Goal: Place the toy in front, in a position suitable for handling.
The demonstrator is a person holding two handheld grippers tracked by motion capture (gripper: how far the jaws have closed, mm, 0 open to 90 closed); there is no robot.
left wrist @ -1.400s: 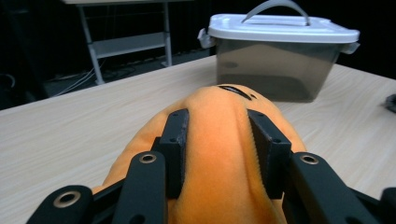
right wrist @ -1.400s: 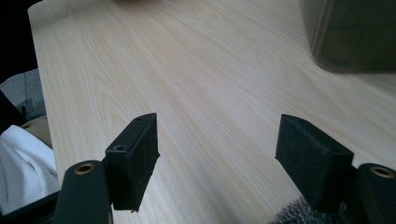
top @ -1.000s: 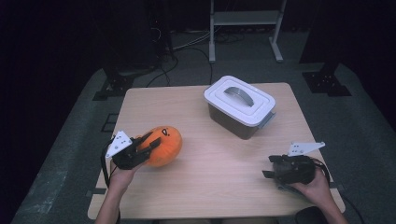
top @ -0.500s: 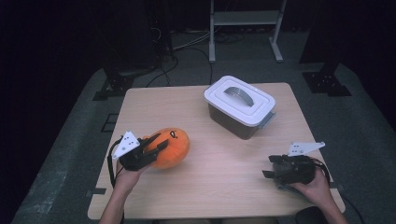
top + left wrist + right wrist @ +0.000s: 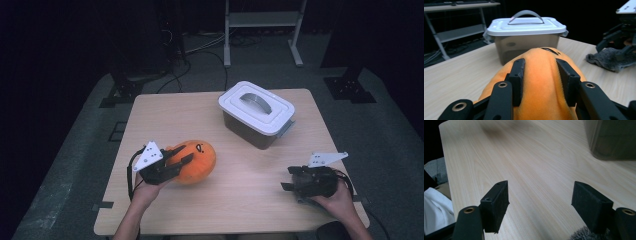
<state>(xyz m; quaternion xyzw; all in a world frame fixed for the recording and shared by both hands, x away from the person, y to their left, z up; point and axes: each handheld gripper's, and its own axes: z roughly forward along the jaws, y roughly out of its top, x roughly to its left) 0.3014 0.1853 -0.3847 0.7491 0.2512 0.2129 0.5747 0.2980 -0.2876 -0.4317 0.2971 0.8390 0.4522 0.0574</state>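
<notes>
Orange plush toy — round, soft, bright orange with small dark markings on its upper face. It lies on the wooden table at about 8 o'clock from the table's middle, near the front-left part. In the left gripper view the toy bulges up between the two black jaws, its fabric pinched in where the pads press.

Left gripper — jaws clamped on the toy from its 9 o'clock side, the person's left hand behind it at 7 o'clock.

Right gripper sits low at the table's 4 o'clock corner, held in the right hand. In the right gripper view its jaws stand well apart with bare tabletop between them; a tuft of grey fur shows at the bottom edge by the right jaw. The left gripper view shows the same grey furry thing lying on the table under that gripper; whether it is held I cannot tell.

Lidded plastic box — dark translucent body, white lid with a grey handle lying flat in the high view, raised in the left gripper view. It stands at 1 o'clock from the toy, well apart, lid shut. Open tabletop lies between toy and box.

Metal rack on the floor beyond the table at 12 o'clock.
</notes>
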